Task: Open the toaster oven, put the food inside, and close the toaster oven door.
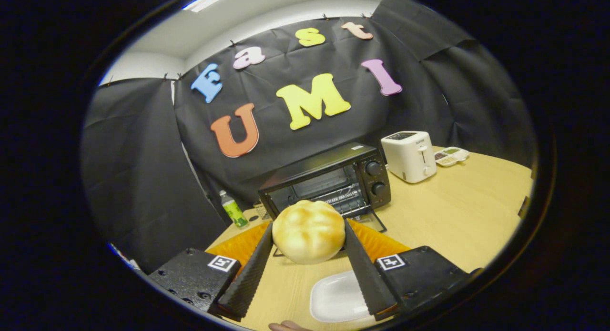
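The gripper [309, 233] has its two dark ridged fingers [248, 274] pressed against either side of a round, golden bread roll [309, 231], which sits right between the tips and is held up off the table [457, 216]. The roll's browned top faces up and its pale underside hangs clear of the wood. Below it, between the fingers and closer to the gripper's body, lies a white plate [333, 300] on the tabletop with nothing on it. An orange cloth [376, 240] spreads out under and just past the fingertips on both sides. Straight ahead of the roll stands the black toaster oven [329, 181], its glass door [369, 221] folded down onto the table so the wire rack [343, 197] inside shows; two round knobs [373, 168] sit one above the other on its right panel. The roll is in front of the opening, not yet inside it. To the oven's right stands a white toaster [411, 155], and just beyond that a small divided dish [451, 155] with bits of food in its compartments. To the oven's left, near the table's edge, is a green-labelled bottle [233, 209]. A fingertip [286, 326] of a person's hand peeks in near the plate.
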A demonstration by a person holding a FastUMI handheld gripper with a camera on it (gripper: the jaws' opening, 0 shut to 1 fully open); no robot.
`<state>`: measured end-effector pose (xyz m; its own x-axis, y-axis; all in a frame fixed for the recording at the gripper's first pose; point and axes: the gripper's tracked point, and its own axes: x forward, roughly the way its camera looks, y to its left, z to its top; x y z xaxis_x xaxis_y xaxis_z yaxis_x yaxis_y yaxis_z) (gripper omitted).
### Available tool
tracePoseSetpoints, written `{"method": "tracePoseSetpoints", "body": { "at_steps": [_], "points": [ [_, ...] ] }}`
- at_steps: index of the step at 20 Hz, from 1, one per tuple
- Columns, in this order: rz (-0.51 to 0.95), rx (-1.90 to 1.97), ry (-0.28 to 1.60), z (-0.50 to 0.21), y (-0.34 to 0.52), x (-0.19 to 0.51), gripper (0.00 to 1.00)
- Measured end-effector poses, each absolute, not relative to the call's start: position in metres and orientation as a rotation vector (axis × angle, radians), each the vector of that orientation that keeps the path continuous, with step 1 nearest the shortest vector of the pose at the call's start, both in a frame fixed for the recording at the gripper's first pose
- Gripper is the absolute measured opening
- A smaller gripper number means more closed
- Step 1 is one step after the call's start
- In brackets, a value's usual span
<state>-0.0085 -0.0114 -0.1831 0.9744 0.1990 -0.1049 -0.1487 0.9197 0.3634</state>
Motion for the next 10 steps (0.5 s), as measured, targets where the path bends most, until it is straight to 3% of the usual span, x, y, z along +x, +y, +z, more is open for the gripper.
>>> {"method": "tracePoseSetpoints", "body": {
  "at_steps": [10],
  "points": [
    [0.224,0.662,0.119,-0.199,0.012,0.097,0.92]
  ]
}}
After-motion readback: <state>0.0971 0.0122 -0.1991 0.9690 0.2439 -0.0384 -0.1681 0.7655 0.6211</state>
